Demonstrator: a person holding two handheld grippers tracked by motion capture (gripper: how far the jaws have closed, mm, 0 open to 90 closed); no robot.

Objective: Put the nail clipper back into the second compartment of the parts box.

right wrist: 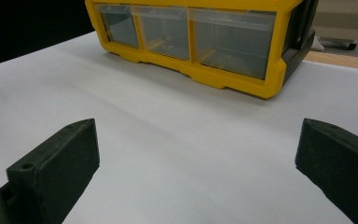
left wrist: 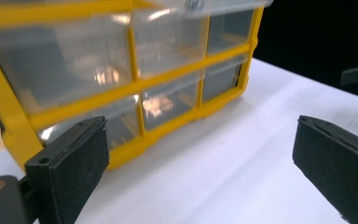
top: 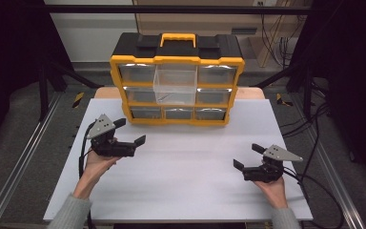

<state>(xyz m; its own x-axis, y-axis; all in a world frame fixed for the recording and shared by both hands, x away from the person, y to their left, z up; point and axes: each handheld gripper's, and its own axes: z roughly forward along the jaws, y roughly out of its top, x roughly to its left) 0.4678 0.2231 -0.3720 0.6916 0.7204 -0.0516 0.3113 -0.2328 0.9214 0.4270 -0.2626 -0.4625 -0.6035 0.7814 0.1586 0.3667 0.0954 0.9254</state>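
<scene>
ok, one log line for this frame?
left hand-held gripper: open, empty | right hand-held gripper: open, empty | drawer cabinet: back of table | top middle drawer: pulled out

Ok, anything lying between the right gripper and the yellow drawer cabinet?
No. In the high view the white table sheet is bare between the right gripper and the cabinet; the right gripper view shows the same bare stretch ahead of its open jaws.
</scene>
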